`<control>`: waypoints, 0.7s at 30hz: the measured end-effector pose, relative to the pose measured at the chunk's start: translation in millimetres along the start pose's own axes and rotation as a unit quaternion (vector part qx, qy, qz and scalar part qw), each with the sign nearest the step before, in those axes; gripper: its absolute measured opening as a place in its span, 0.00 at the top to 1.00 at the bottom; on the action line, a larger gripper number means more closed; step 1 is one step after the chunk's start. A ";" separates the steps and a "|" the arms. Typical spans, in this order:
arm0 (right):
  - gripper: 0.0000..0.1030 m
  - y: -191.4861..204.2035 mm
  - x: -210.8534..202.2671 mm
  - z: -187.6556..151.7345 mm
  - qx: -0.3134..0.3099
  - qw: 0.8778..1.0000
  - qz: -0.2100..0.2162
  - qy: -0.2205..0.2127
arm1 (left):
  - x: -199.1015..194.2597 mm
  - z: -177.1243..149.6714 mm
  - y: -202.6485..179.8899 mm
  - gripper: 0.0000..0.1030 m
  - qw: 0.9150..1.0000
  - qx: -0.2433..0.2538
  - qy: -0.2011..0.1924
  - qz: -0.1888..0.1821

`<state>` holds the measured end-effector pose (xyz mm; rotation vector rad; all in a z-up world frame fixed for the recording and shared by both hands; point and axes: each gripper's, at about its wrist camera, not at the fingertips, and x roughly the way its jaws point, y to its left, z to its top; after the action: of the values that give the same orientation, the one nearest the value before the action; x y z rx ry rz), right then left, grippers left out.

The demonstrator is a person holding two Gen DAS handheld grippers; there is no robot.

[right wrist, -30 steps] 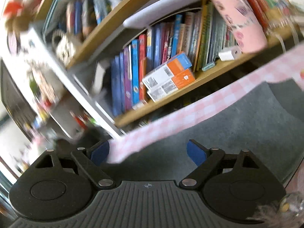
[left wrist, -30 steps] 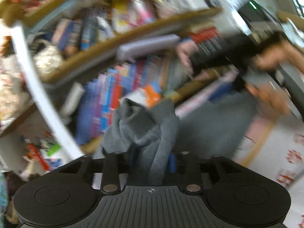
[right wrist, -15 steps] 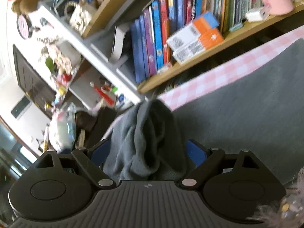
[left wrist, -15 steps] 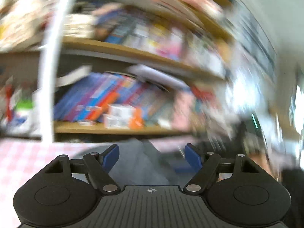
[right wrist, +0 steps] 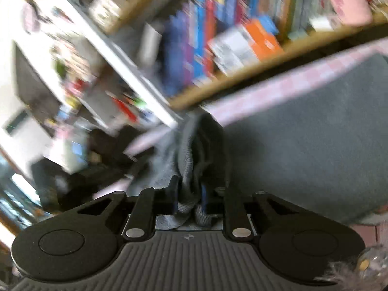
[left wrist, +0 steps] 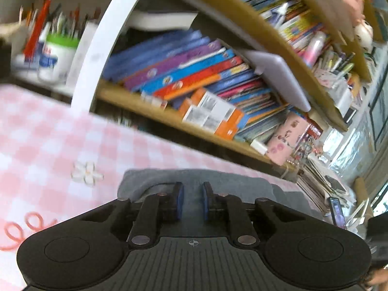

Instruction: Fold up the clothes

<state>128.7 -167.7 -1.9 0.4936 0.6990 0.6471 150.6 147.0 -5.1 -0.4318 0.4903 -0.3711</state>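
Observation:
A grey knit garment point(right wrist: 303, 145) lies on the pink checked tablecloth point(left wrist: 48, 145). My right gripper point(right wrist: 190, 194) is shut on a bunched fold of the garment, which stands up between its blue pads. In the left wrist view my left gripper point(left wrist: 191, 198) sits low over the garment's edge point(left wrist: 218, 177). Its blue pads are close together with a narrow gap, and grey cloth shows between them. I cannot tell whether they pinch it.
A wooden bookshelf point(left wrist: 184, 118) packed with books and an orange-and-white box point(left wrist: 213, 114) runs along the table's far side. A white upright point(left wrist: 97, 43) and a pen pot point(left wrist: 58, 53) stand at the left. The bookshelf also shows in the right wrist view point(right wrist: 242, 77).
My right gripper has closed on a fold of the grey garment. My left gripper let go of its bunch, swung down over the garment's edge and drew its pads nearly together.

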 end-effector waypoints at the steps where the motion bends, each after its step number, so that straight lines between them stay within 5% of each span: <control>1: 0.79 -1.5 1.8 -1.0 -0.001 1.000 -0.005 0.002 | 2.2 -2.9 1.7 0.86 1.000 -0.002 0.002 0.000; 6: 0.63 2.7 -1.3 -4.5 -0.028 0.999 -0.028 -0.013 | -2.4 -4.7 -1.2 0.84 1.000 0.004 -0.012 0.007; 11: 0.62 15.2 -13.9 -2.6 -0.086 0.993 -0.043 -0.071 | -22.2 -4.6 -18.0 0.80 0.998 0.045 -0.048 0.021; 16: 0.62 14.8 -15.7 -1.8 -0.096 0.990 -0.054 -0.084 | -36.3 -10.1 -22.7 0.78 0.997 0.038 -0.061 0.025; 21: 0.58 14.8 -11.8 -2.9 -0.103 0.990 -0.062 -0.078 | -50.5 -15.7 -27.4 0.45 0.996 0.031 -0.074 0.028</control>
<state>114.1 -164.8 10.3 0.3040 0.5043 0.5499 94.6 141.2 14.2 -0.3812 0.3456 -0.2965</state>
